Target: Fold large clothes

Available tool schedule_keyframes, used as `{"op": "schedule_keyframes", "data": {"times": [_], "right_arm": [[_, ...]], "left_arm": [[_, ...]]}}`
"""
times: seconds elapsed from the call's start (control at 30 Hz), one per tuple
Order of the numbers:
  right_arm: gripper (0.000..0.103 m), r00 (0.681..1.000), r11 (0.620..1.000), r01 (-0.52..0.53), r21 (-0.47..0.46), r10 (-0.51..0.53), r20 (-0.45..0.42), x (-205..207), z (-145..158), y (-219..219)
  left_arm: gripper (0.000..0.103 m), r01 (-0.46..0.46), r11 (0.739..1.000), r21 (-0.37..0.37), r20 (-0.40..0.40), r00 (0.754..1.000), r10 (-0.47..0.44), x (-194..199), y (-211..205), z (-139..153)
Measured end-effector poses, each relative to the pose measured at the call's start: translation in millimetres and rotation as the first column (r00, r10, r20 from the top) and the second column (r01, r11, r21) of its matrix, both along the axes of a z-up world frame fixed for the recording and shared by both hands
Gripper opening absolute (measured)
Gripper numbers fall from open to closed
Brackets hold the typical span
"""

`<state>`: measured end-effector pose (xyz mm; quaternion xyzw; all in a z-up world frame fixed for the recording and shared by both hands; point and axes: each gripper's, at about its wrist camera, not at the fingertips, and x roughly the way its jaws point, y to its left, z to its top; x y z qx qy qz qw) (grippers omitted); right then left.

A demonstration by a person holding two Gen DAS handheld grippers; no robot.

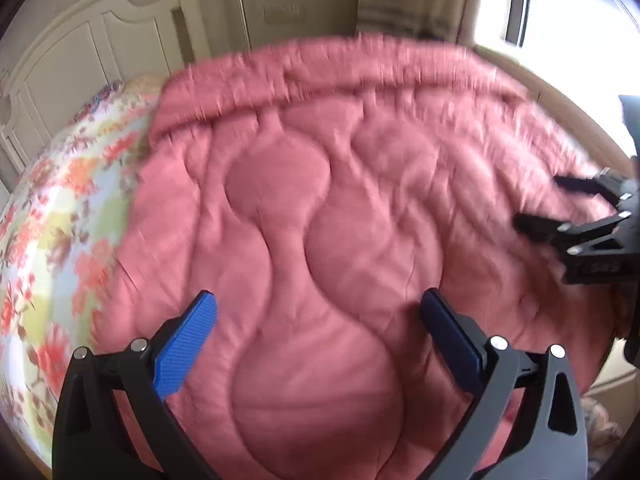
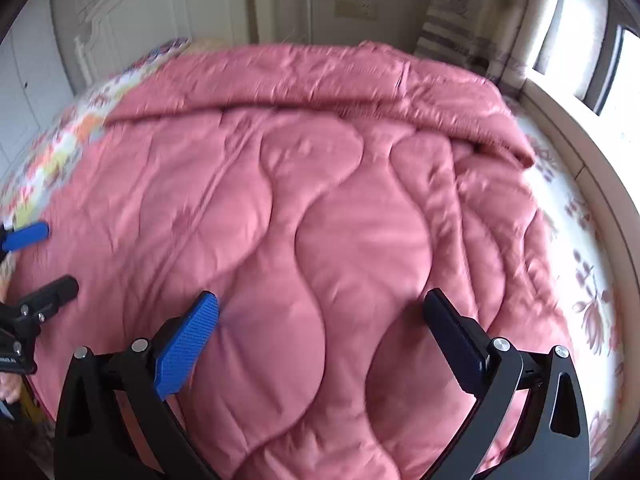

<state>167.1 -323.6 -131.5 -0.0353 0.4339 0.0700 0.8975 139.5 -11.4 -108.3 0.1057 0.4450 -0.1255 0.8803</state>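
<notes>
Two spread, empty tools, left tool (image 1: 318, 336) and right tool (image 2: 320, 338), above one pink quilt (image 1: 320, 200).

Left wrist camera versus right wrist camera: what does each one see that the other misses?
Only the left wrist view shows the floral bedding spreading wide on the quilt's left side, and the right gripper entering from the right edge. Only the right wrist view shows the white leaf-print sheet on the quilt's right side, and the left gripper at the left edge. Both show the pink quilt, the cream headboard, a bright window, and open jaws holding nothing.
</notes>
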Motion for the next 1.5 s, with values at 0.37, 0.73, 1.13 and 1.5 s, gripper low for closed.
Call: {"op": "schedule_keyframes", "data": {"times": [0.37,0.73,1.13,1.5], "right_arm": [[0.098,0.990,1.000,-0.012,0.027,0.008,0.141,-72,12,-8],[0.098,0.979,0.997,0.066,0.031,-0.071,0.193,-100,25,-33],[0.098,0.934,0.918,0.348,0.192,-0.356,0.007,-99,-16,-146],[0.074,0.977,0.942,0.176,0.286,-0.203,0.070,-96,-11,-104]], "left_arm": [[0.101,-0.026,0.999,0.019,0.085,0.996,0.024,-43,5,10],[0.101,-0.087,0.993,-0.078,0.181,0.978,0.100,-65,48,30],[0.101,-0.326,0.906,-0.268,0.031,0.937,0.347,-37,151,-1],[0.089,-0.130,0.949,-0.289,0.043,0.988,0.148,-50,101,-1]]}}
